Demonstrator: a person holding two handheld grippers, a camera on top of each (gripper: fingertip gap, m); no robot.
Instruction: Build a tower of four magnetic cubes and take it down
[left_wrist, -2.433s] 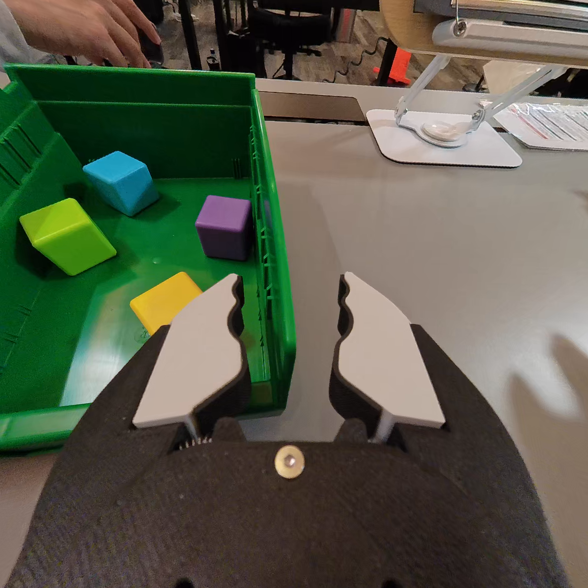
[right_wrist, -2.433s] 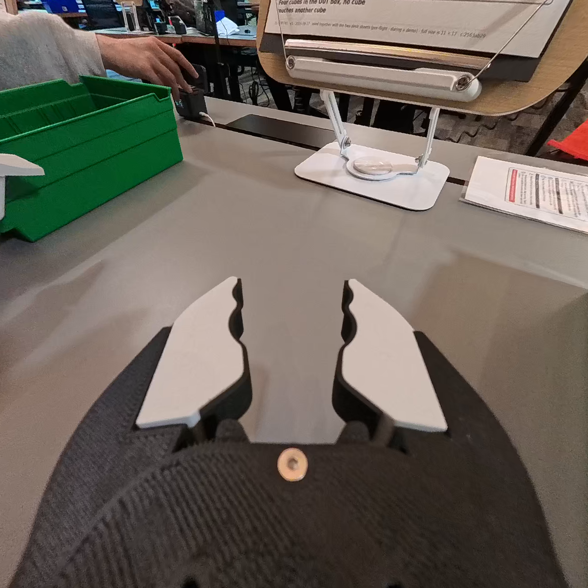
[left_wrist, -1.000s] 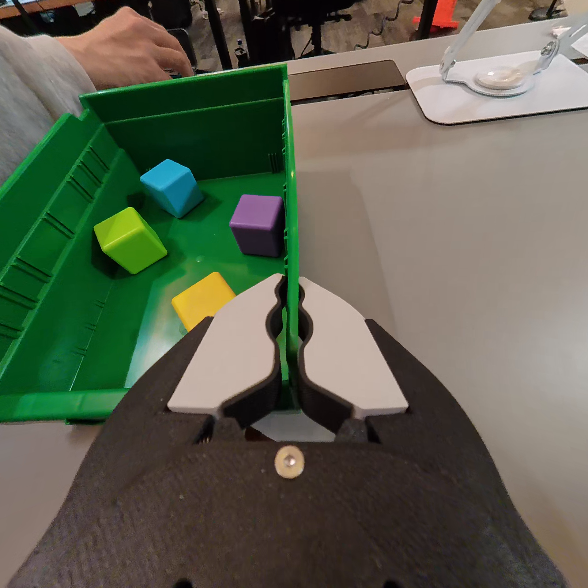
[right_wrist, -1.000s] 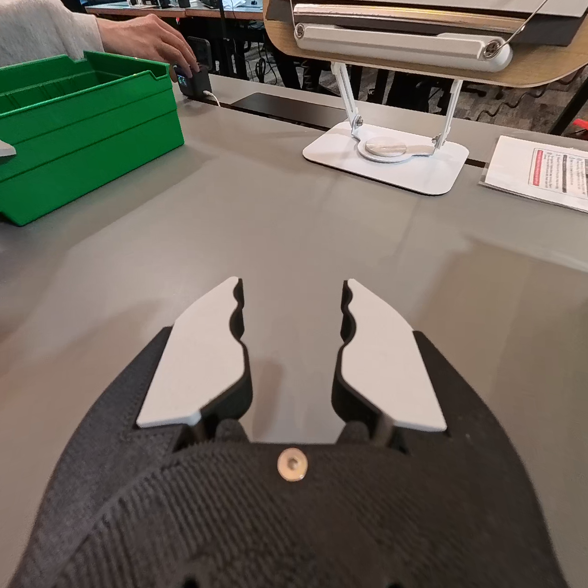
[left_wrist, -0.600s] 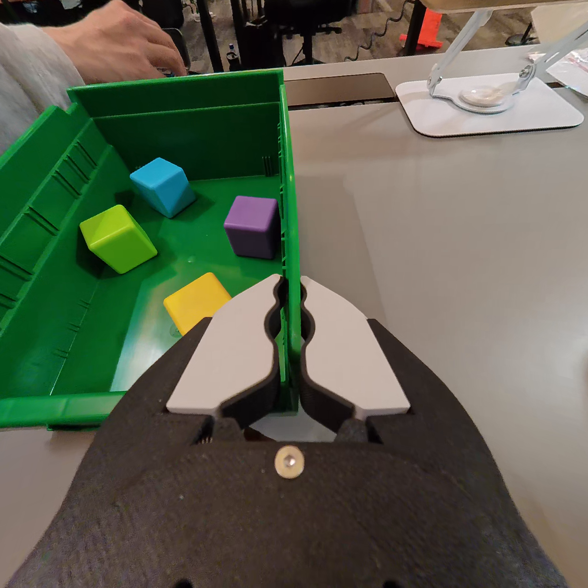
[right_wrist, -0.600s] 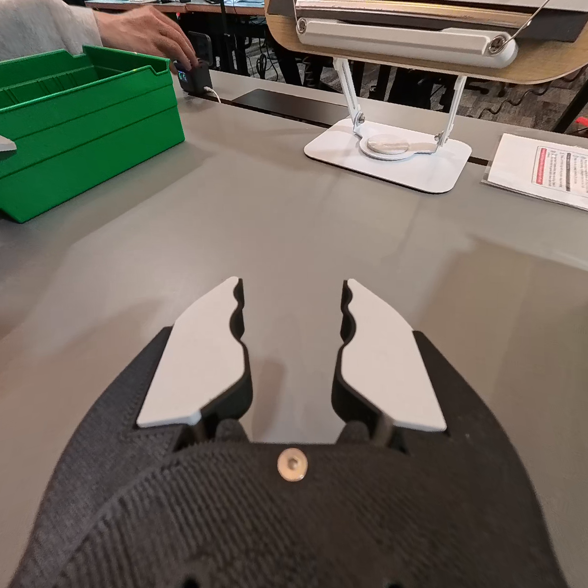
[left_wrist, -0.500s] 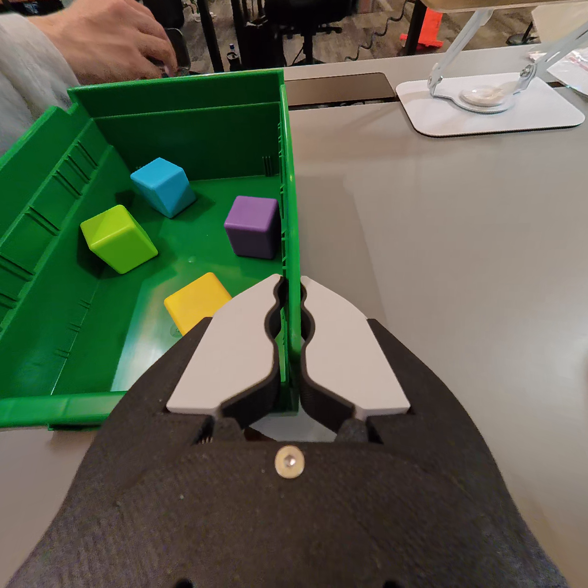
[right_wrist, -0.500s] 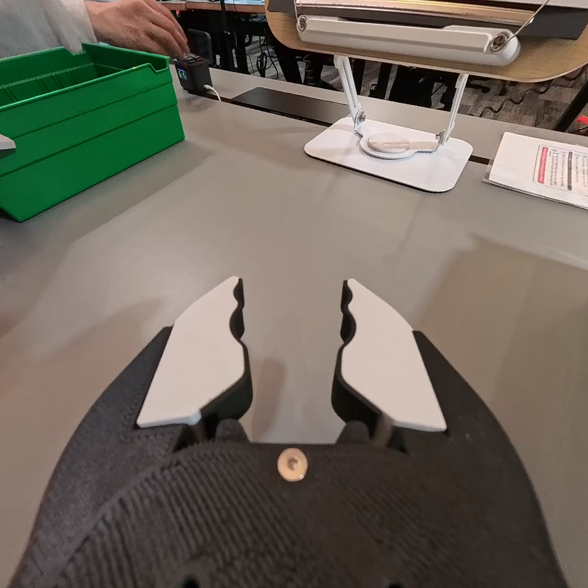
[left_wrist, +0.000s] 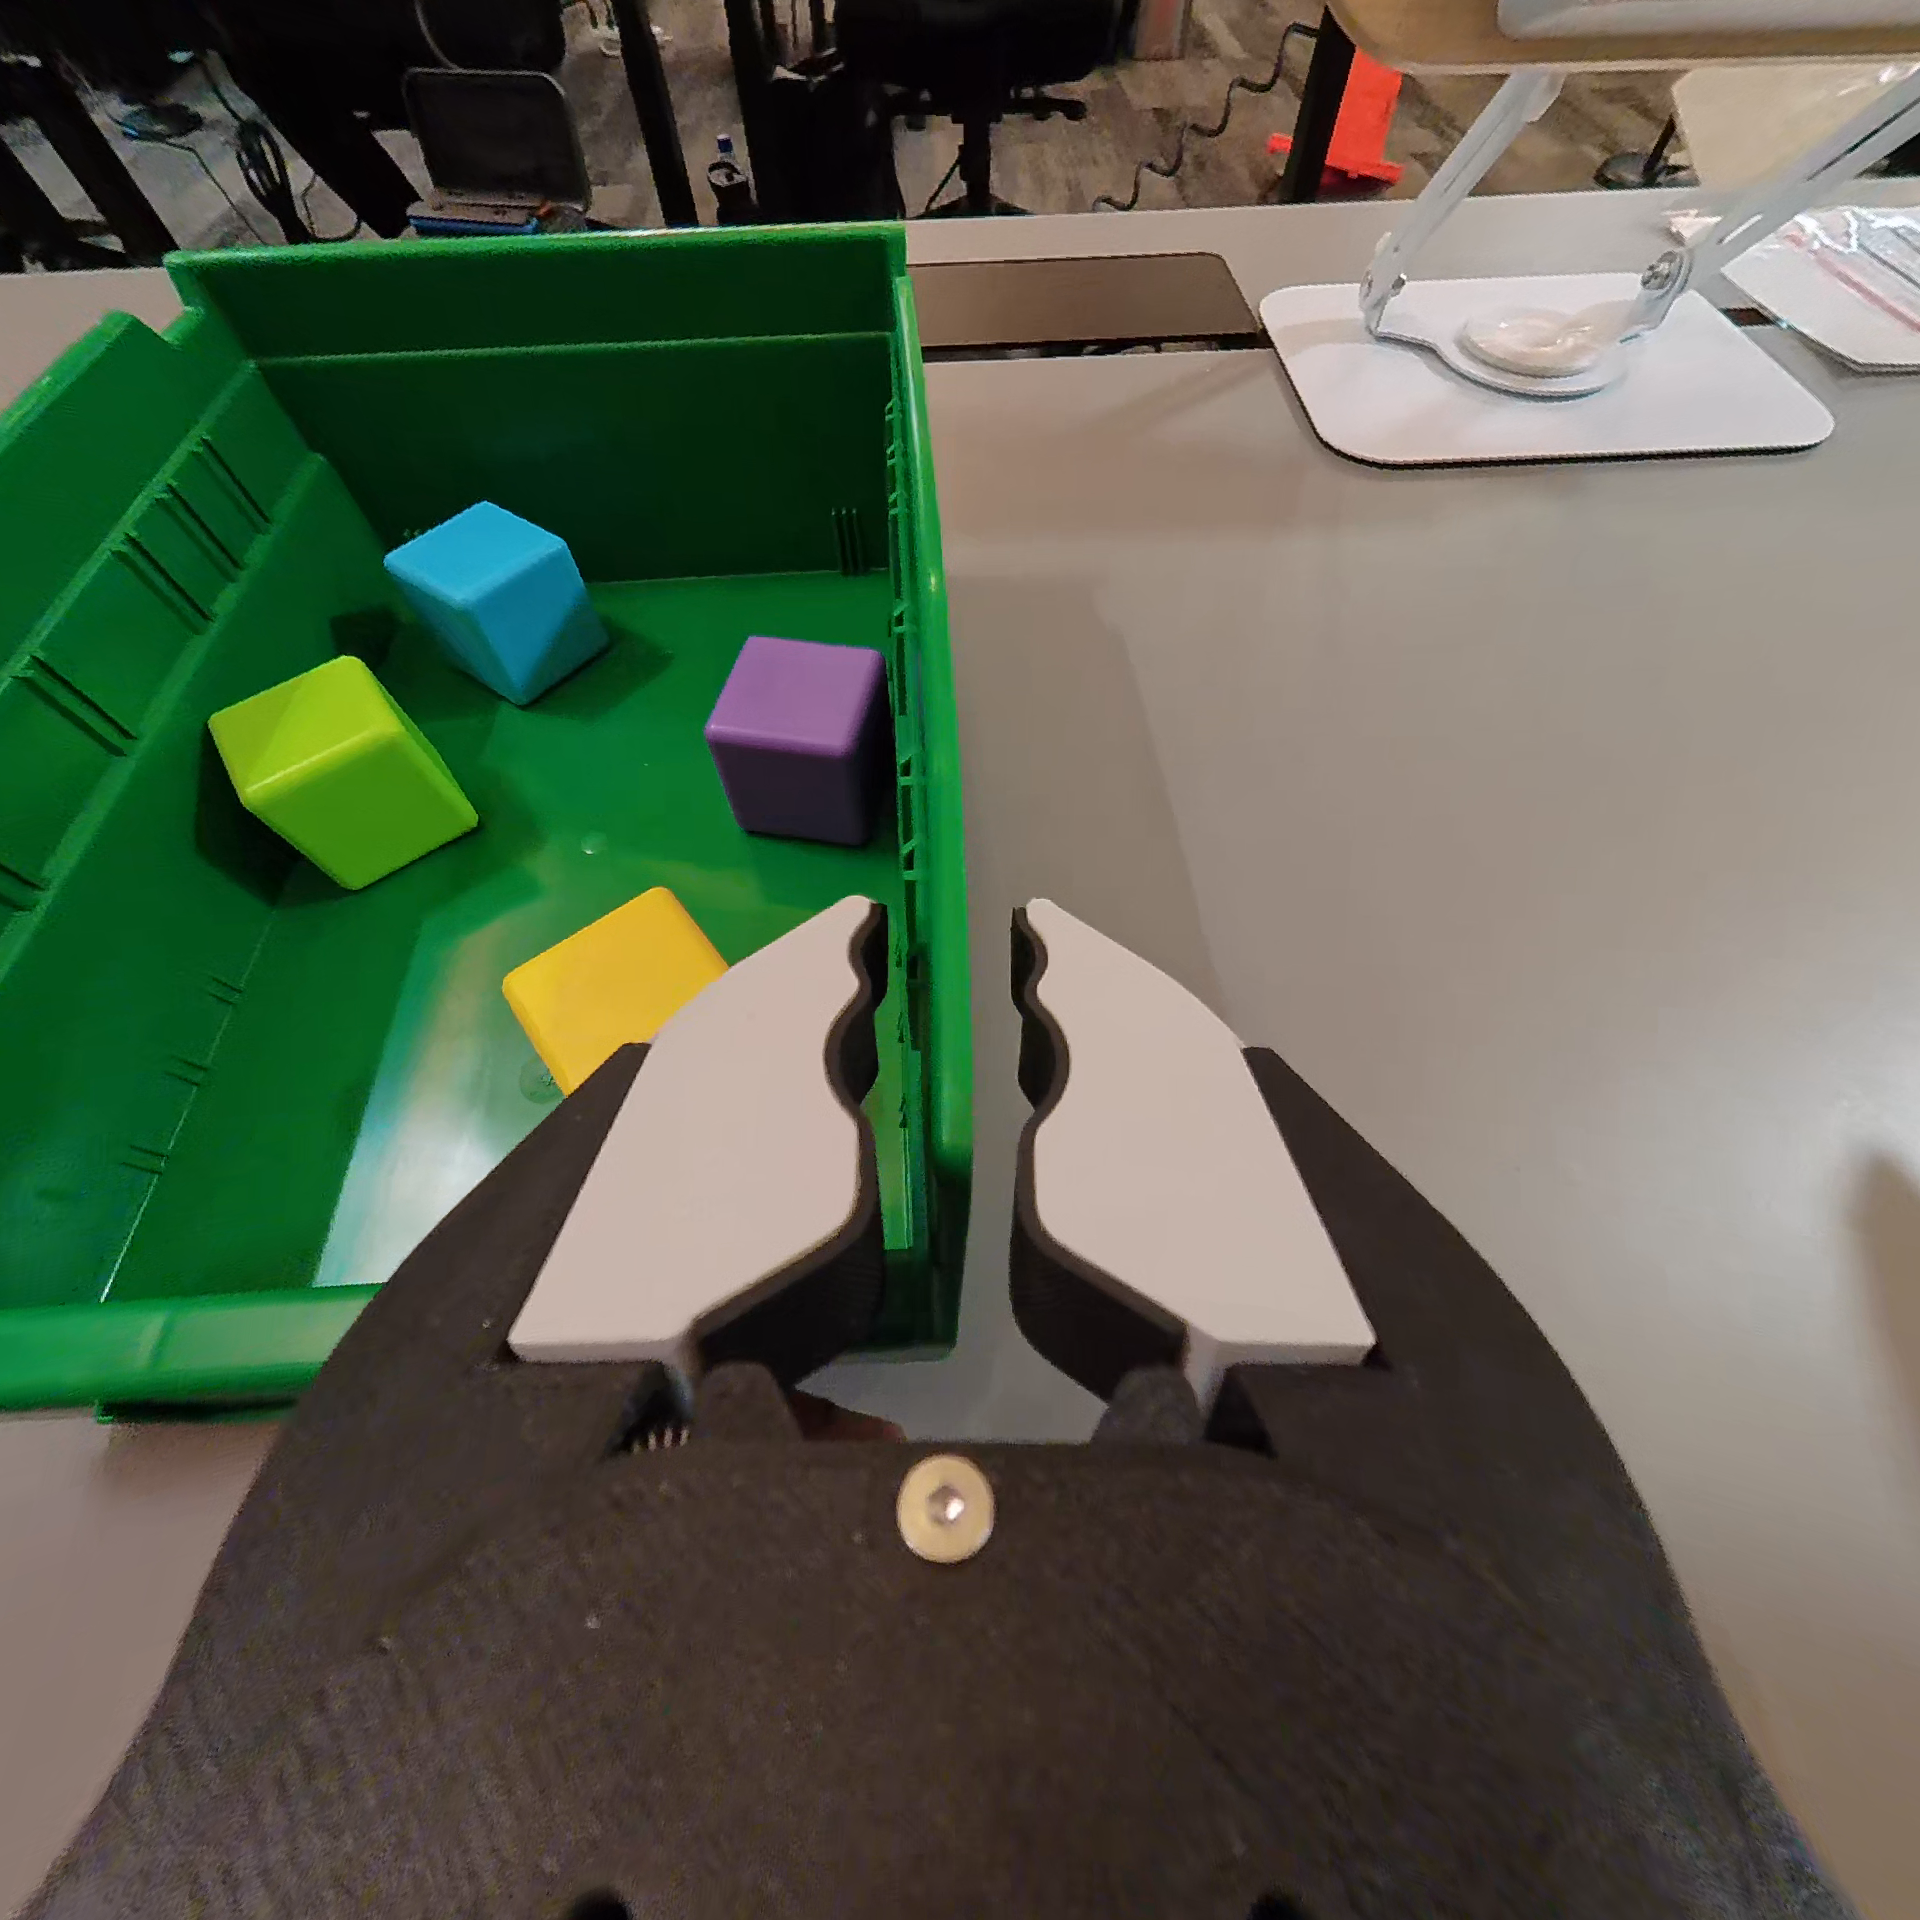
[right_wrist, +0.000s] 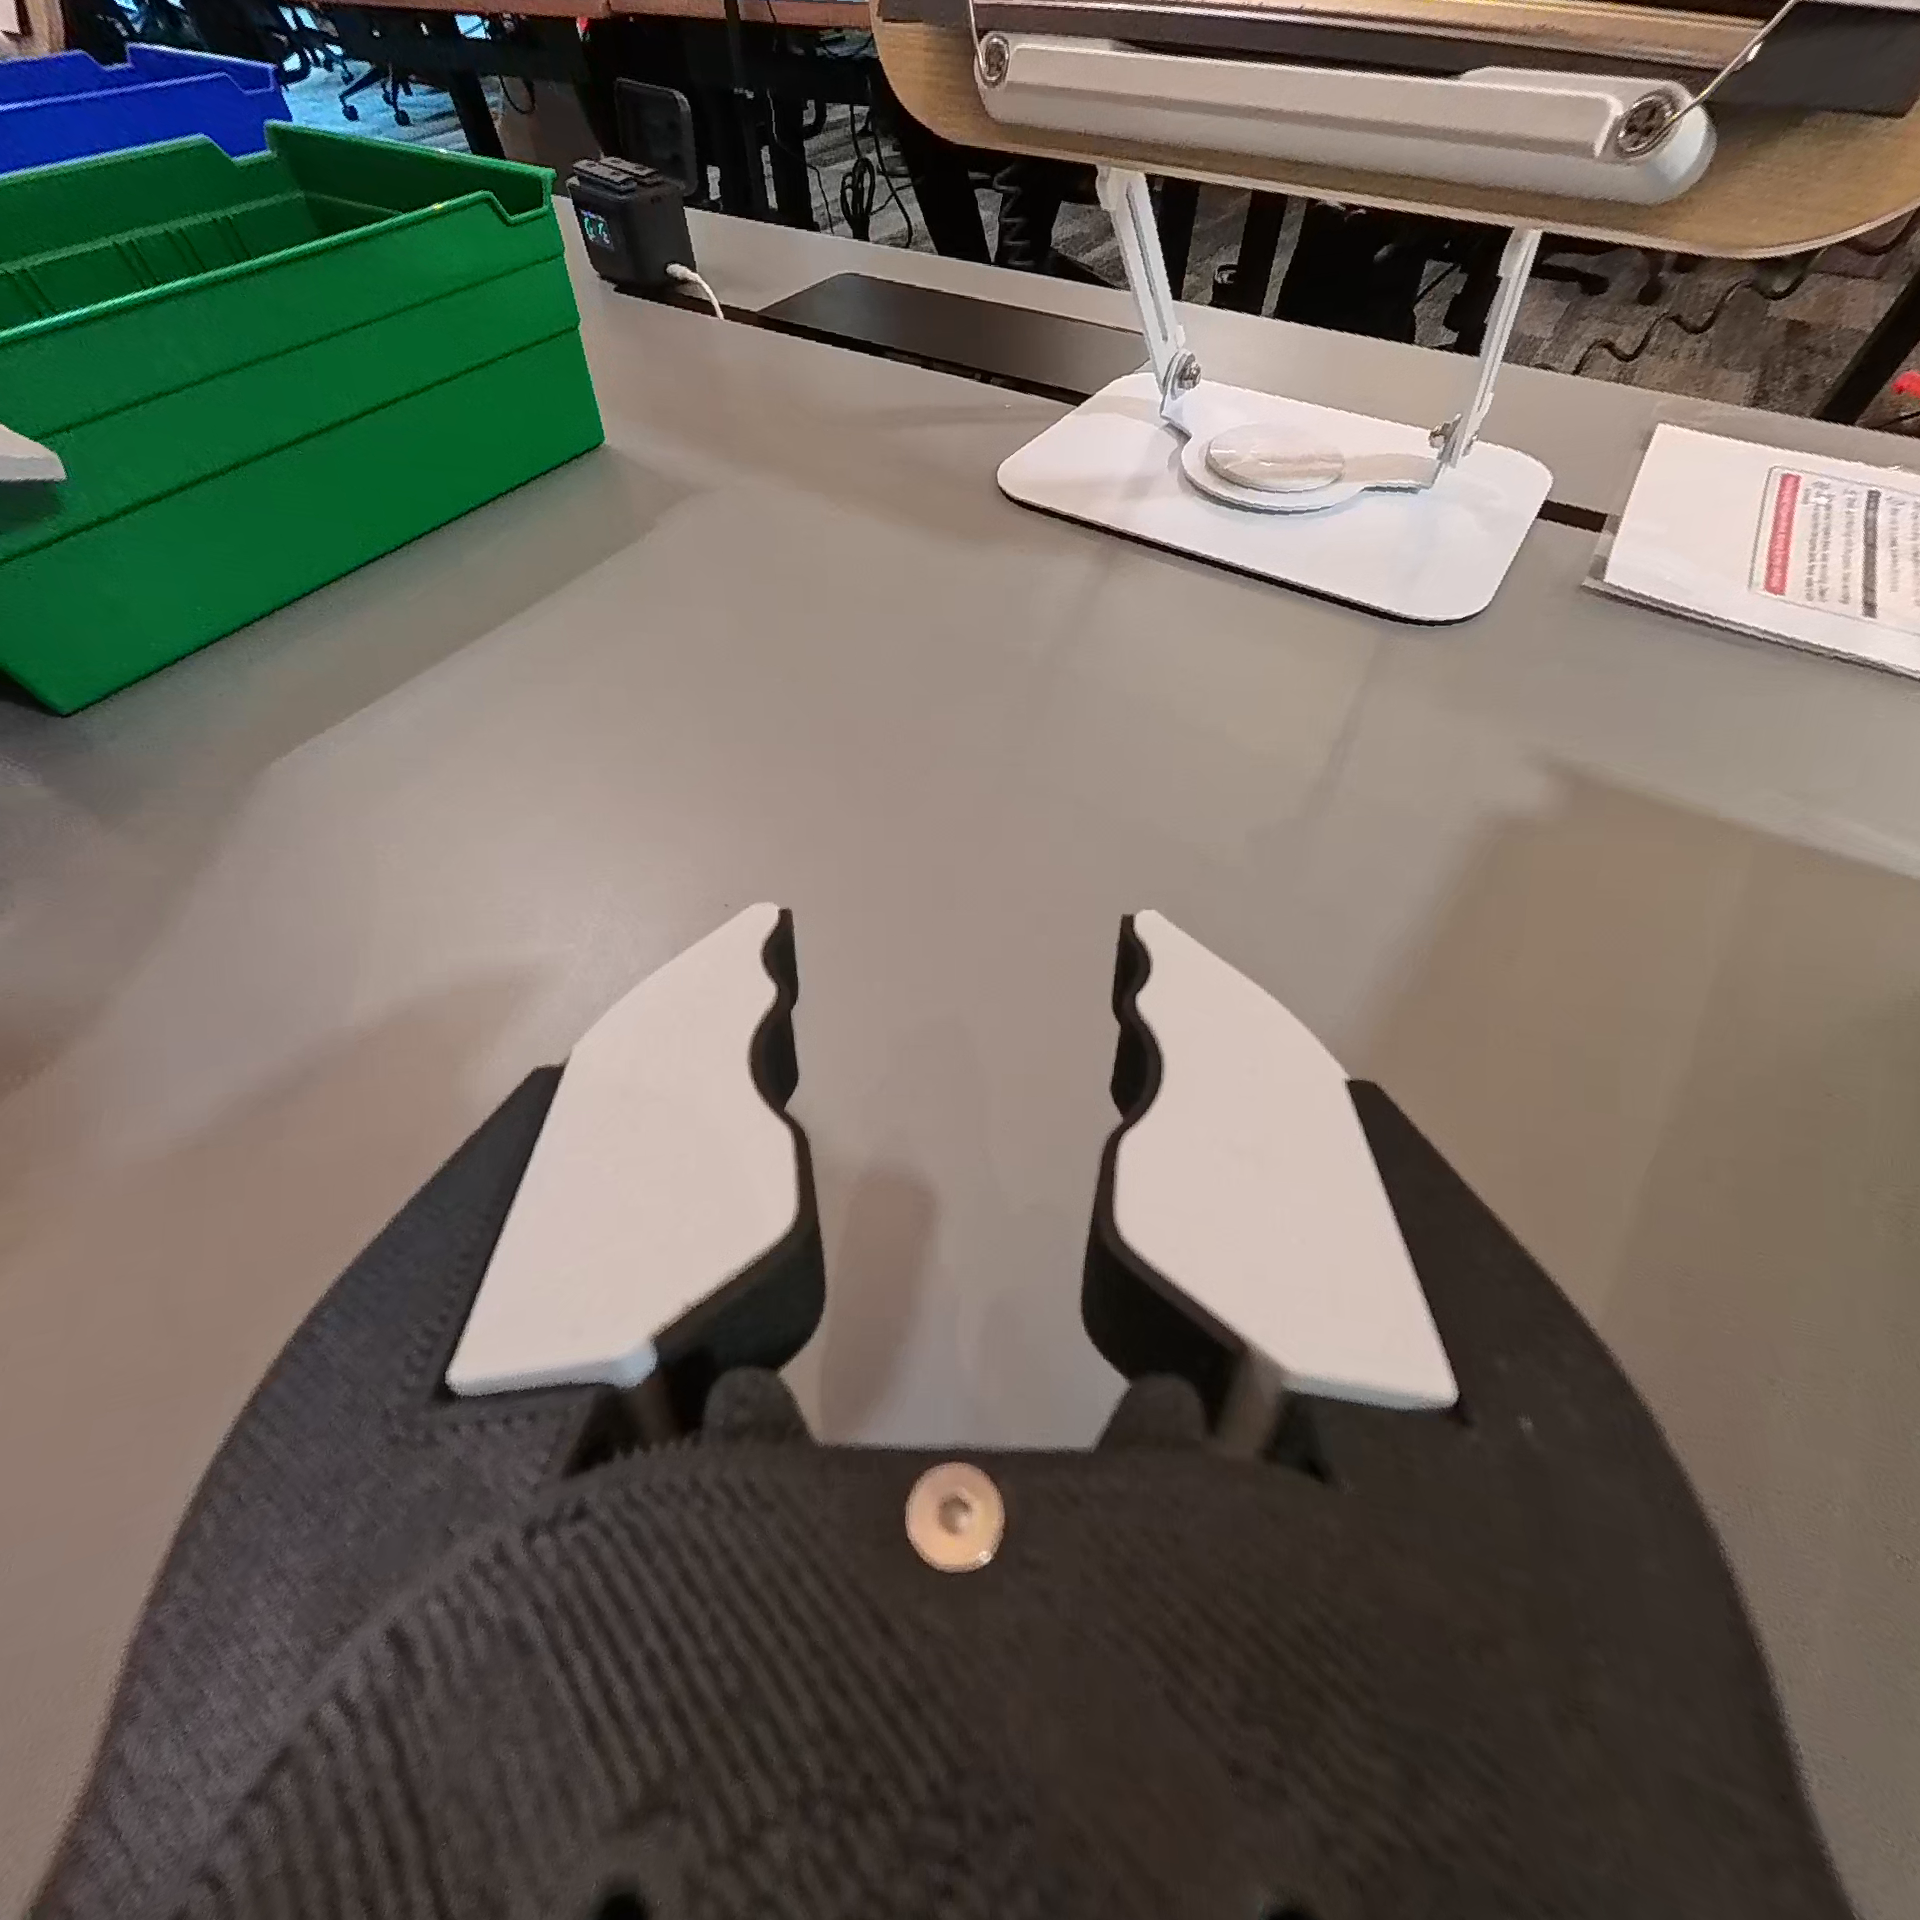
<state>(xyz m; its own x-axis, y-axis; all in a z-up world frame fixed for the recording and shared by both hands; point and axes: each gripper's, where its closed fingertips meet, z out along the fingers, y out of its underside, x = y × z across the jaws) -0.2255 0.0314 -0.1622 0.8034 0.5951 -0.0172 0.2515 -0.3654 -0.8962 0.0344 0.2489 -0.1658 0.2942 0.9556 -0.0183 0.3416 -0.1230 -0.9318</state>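
Observation:
A green bin (left_wrist: 925, 540) stands on the grey table at the left. It holds a blue cube (left_wrist: 494, 597), a lime cube (left_wrist: 332, 774), a purple cube (left_wrist: 800, 732) and a yellow cube (left_wrist: 608, 977). My left gripper (left_wrist: 948, 914) is open and straddles the bin's right wall, one finger inside and one outside, no longer pinching it. My right gripper (right_wrist: 954, 920) is open and empty above bare table, well to the right of the bin (right_wrist: 312, 416). A tip of the left gripper shows at the left edge of the right wrist view (right_wrist: 26, 457).
A white stand base (right_wrist: 1278, 509) with a wooden board above it sits at the back centre; it also shows in the left wrist view (left_wrist: 1538, 384). A printed sheet (right_wrist: 1766, 540) lies at the back right. A small black device (right_wrist: 629, 234) with a cable sits behind the bin. A blue bin (right_wrist: 125, 109) stands farther back. Spacing between my two grippers at the tips: around 35 cm.
My left gripper, shut on the bin's right wall a moment ago, has opened and let it go. The person's hand behind the bin has left both views. The right gripper barely moved.

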